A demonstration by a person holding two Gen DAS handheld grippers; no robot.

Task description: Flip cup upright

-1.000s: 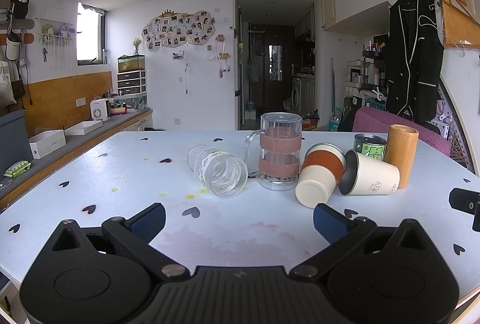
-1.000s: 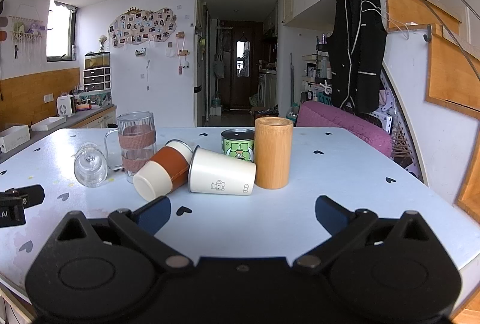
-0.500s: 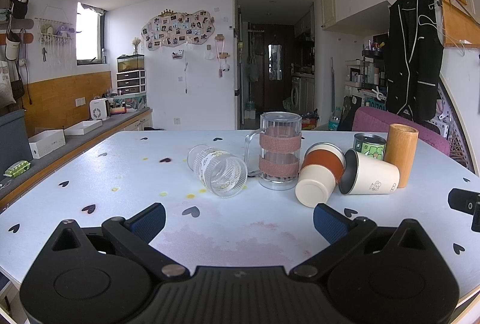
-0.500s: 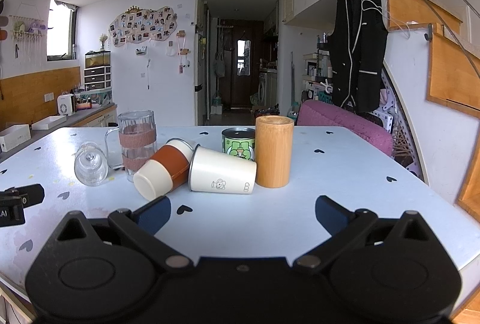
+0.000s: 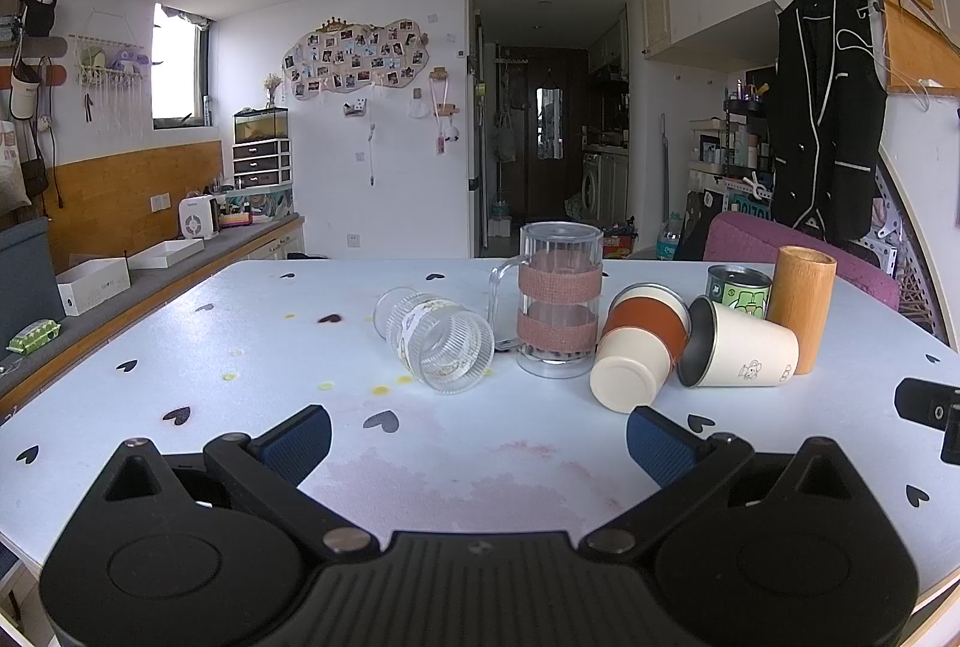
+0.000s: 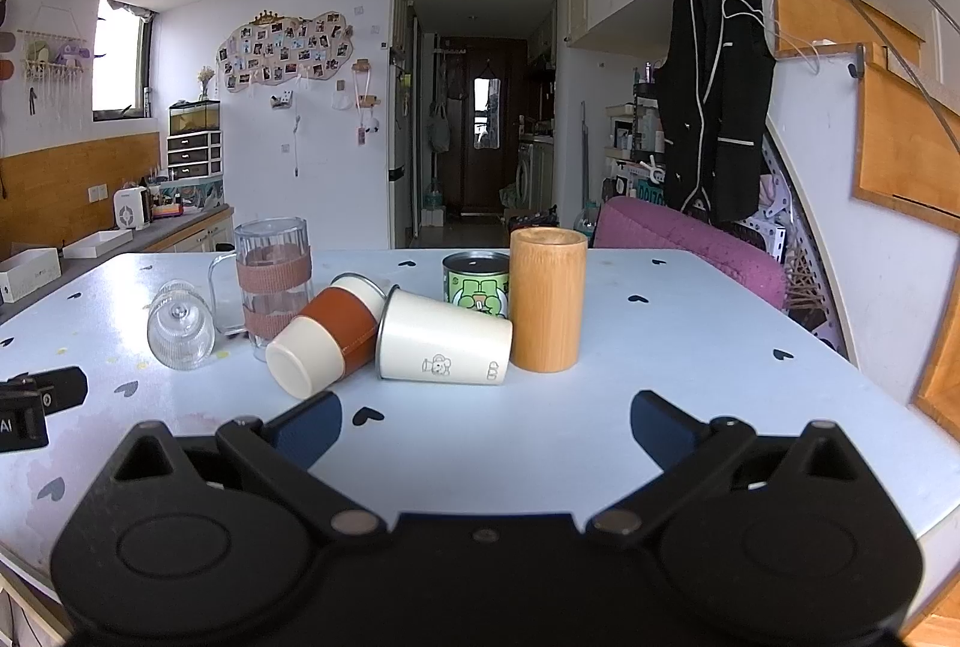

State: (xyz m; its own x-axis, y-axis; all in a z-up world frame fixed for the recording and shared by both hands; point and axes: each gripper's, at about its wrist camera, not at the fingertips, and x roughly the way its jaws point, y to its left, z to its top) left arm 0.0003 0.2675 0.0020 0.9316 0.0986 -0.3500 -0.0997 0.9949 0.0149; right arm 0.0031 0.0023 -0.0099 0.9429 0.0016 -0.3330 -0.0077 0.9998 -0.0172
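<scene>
You are holding your left gripper and right gripper low over the white table, both spread wide and gripping nothing. Three cups are lying on their sides ahead: a ribbed glass, a cream cup with an orange sleeve, and a white cup touching the upright bamboo tumbler.

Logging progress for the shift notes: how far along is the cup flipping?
Nothing looks done yet. Three cups lie on their sides: the ribbed glass, the orange-sleeved cup and the white cup. Nothing is in hand: the left tool and right tool are open and empty, short of the cups. All the uprighting is left.
</scene>
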